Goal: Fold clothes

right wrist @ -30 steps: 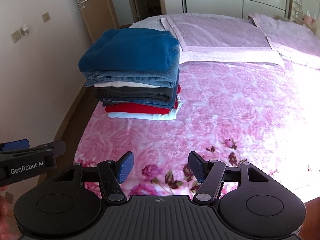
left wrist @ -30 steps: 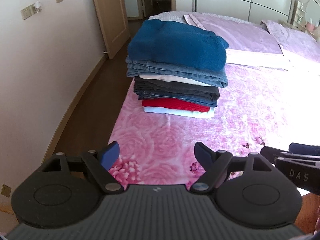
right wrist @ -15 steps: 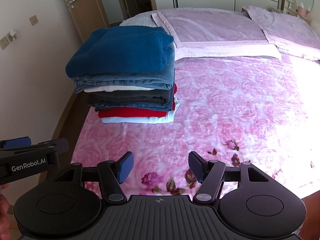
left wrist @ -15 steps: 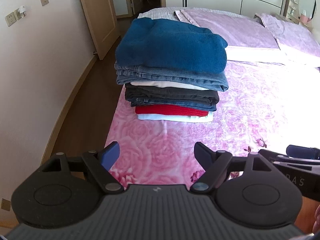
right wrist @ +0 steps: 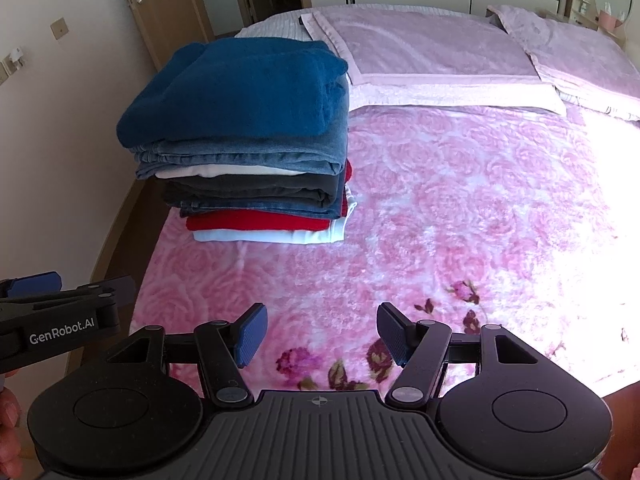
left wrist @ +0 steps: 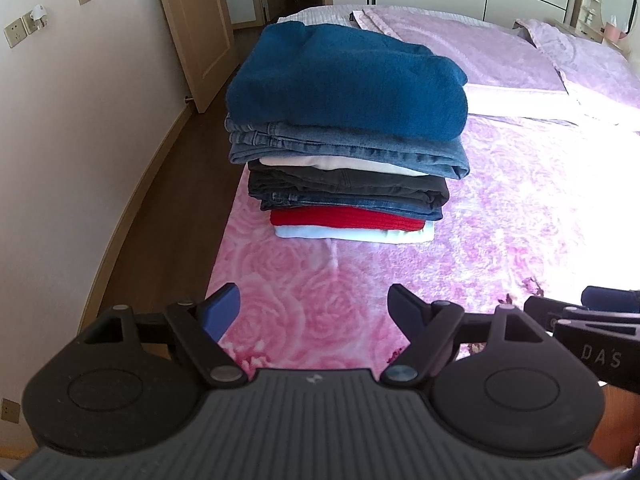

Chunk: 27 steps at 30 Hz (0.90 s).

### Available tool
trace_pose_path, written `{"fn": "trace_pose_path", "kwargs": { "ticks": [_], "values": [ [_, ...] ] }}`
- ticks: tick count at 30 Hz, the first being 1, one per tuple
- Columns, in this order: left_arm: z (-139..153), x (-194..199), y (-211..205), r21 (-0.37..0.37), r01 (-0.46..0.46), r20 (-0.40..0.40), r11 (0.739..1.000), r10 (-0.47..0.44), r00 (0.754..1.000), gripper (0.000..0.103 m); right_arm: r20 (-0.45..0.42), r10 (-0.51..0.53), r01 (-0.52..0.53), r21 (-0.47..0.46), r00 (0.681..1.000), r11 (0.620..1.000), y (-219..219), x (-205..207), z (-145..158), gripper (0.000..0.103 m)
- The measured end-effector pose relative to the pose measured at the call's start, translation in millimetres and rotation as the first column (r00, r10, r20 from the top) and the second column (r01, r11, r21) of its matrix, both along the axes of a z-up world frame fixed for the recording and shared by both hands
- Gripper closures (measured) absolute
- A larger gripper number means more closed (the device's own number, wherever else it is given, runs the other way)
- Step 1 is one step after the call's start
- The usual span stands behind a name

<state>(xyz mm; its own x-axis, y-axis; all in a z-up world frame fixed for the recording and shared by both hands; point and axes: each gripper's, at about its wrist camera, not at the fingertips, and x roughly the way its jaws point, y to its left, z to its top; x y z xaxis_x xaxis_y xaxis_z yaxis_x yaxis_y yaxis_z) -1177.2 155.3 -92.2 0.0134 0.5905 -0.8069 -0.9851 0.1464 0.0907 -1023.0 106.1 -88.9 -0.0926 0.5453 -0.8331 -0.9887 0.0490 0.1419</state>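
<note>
Folded stack [left wrist: 344,140] sits at the left edge of the pink rose bedspread [right wrist: 460,208]. Wooden door [left wrist: 192,20] beyond. Left gripper [left wrist: 314,314] and right gripper [right wrist: 320,332] gape wide, empty.

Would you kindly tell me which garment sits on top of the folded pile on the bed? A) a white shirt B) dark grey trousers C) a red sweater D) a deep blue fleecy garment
D: the deep blue fleecy garment crowns the pile, lying directly on light blue jeans, while the red sweater and white shirt sit at the bottom.
</note>
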Motion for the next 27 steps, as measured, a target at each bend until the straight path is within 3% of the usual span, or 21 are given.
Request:
{"fn": "trace_pose_path", "kwargs": {
  "ticks": [27],
  "values": [
    [-8,15,16,0.065,-0.006,0.000,0.998,0.006,1.000,0.024,-0.010,0.013,-0.013,0.020,1.000,1.000,23,12,-13,0.039]
  ]
}}
